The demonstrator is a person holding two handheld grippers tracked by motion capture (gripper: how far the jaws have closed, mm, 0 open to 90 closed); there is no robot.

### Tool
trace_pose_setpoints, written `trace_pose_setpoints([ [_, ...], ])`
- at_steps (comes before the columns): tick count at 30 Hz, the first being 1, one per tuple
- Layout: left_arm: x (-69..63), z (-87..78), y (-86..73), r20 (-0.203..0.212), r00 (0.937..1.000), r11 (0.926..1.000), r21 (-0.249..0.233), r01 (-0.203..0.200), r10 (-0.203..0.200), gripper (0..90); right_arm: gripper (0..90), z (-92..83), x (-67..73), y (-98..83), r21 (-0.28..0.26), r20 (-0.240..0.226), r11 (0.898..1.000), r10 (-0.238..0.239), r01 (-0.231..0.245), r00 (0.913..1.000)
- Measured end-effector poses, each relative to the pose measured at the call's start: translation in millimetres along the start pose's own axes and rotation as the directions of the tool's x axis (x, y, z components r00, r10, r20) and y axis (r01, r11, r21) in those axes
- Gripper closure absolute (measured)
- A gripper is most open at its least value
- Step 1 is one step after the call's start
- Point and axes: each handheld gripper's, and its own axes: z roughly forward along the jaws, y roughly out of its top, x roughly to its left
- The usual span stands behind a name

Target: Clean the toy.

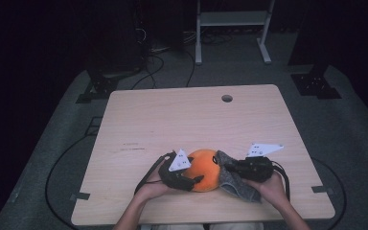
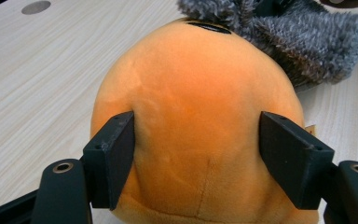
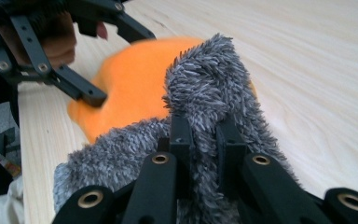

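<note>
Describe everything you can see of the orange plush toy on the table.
The orange plush toy is round, soft and short-piled, with a faint seam and a black patch on top. It rests on the wooden table near the front edge. The left tool clamps its two sides; the grey fluffy cloth, pinched by the right tool, lies against it.

Dim high view; brighter gripper views

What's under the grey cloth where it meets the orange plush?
The grey cloth, pinched in the right gripper, drapes over one side of the orange plush. The plush surface beneath the cloth is covered and cannot be seen.
</note>
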Motion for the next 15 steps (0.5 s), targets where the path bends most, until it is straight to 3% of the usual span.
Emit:
trace_pose_setpoints([
  [7, 0.1, -0.3, -0.5, -0.007, 0.9999, 0.9999, -0.01, 0.01, -0.01, 27.2, 78.6, -31.8, -12.4, -12.0, 0.005, 0.078, 1.0, 0.018, -0.018, 0.9968],
  [10, -0.8, -0.3, 0.5, -0.008, 0.9999, 0.9999, -0.01, 0.008, -0.008, 26.6, 77.6, -56.0, -23.5, -18.5, -0.027, 0.12, 0.998, 0.055, -0.052, 0.9913],
  [13, -1.4, -0.8, 0.9, -0.008, 1.0, 1.0, -0.006, 0.002, -0.002, 26.2, 74.8, -73.1, -34.3, -27.6, -0.011, 0.188, 0.998, 0.065, -0.064, 0.98],
  [15, -1.3, -0.9, 1.3, -0.006, 1.0, 1.0, -0.006, 0.0, -0.001, 26.0, 68.3, -78.6, -41.6, -34.2, -0.001, 0.179, 0.995, 0.095, -0.096, 0.9792],
])
